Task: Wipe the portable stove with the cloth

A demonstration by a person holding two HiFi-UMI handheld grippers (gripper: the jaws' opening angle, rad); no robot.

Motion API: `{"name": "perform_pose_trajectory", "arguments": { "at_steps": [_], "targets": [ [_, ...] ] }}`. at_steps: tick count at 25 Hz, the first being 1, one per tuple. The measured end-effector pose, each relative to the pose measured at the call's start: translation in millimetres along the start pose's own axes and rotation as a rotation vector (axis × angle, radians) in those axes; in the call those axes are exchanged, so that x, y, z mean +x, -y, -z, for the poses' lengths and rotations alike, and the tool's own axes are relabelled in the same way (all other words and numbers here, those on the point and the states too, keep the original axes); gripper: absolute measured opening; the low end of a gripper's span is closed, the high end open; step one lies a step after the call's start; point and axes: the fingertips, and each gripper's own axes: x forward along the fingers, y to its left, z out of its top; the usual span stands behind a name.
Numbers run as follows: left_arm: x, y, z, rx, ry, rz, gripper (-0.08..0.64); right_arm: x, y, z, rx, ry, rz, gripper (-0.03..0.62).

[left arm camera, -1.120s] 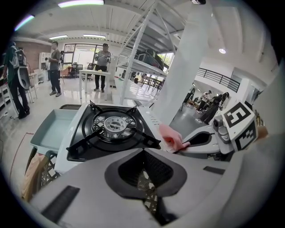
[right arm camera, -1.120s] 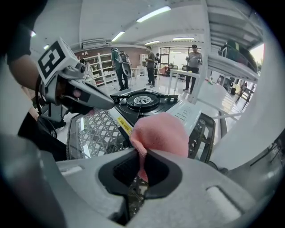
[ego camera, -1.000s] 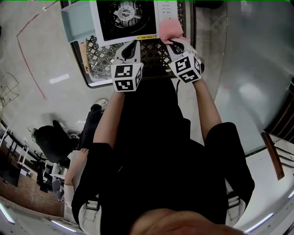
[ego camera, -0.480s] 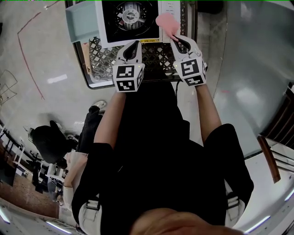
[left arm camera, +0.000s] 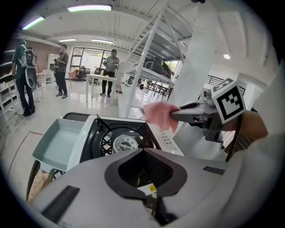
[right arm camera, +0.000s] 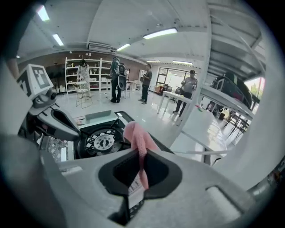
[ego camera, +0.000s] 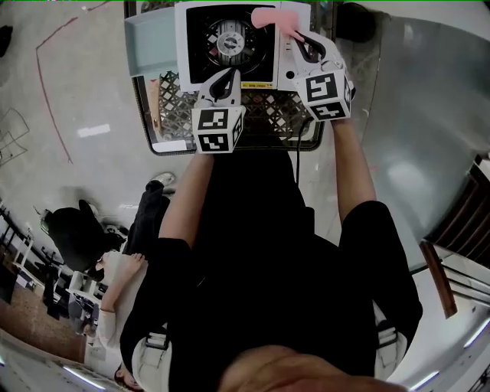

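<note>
Head view showed the right hand-held gripper [ego camera: 297, 38] clamped on the pink cloth [ego camera: 268, 17] over the portable stove [ego camera: 230, 44]; the left hand-held gripper [ego camera: 227, 76], closed and empty, sat at the stove's near edge.

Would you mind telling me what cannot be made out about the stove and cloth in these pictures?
Stove control print: left gripper view, too small to read.
Whether the cloth touches the stove: right gripper view, the cloth hides its own underside.
Crate contents: head view, covered by the stove.
Stove's right side: head view, under the right gripper.
</note>
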Motion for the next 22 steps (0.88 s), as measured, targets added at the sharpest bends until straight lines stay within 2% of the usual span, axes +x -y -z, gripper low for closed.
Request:
{"name": "perform_pose_trajectory", "arguments": {
  "at_steps": [3, 7, 11, 16, 22],
  "targets": [
    [3, -8, -9, -0.012, 0.011, -0.018, -0.002, 23, 22, -16, -0.036, 0.004, 0.023, 0.015],
    [4, -17, -14, -0.03, 0.015, -0.038, 0.0, 61, 38, -23, -0.079, -0.03, 0.009, 0.015],
    [2, -26, -13, -0.05, 0.012, -0.057, 0.0, 96, 42, -14, -0.125, -0.096, -0.021, 0.015],
    [1, -31, -6, -0.068, 0.004, -0.069, 0.0, 115, 42, 3, -0.146, -0.163, -0.038, 0.015],
    [1, -28, -1, -0.066, 0.0, -0.06, 0.0, 119, 36, 11, -0.158, -0.174, -0.04, 0.015]
  ]
}}
